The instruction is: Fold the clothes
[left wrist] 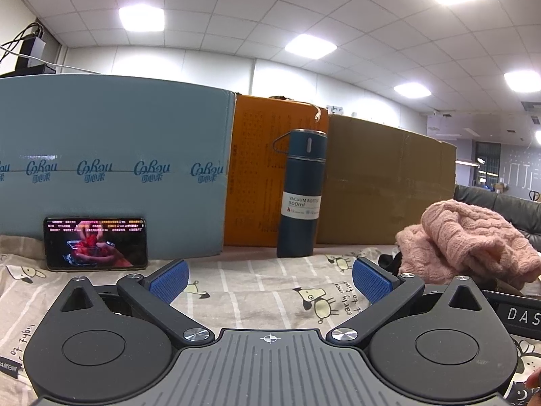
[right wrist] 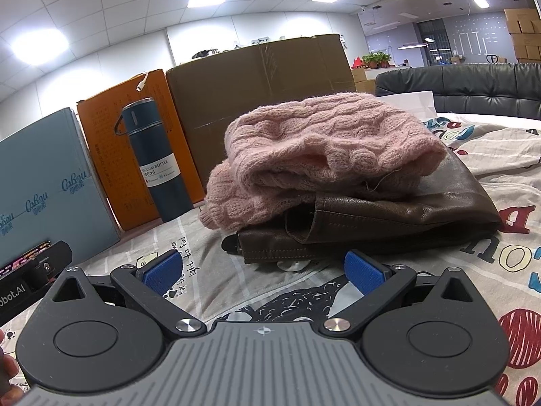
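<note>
On the patterned sheet [right wrist: 490,155] ahead of our right gripper [right wrist: 263,272], whose jaws are spread wide and empty, the pink knit sweater [right wrist: 321,149] lies bunched atop a folded brown leather garment [right wrist: 405,216]. Our left gripper [left wrist: 269,279] is likewise agape, facing a blue vacuum bottle [left wrist: 302,193] and a propped phone [left wrist: 95,243].
</note>
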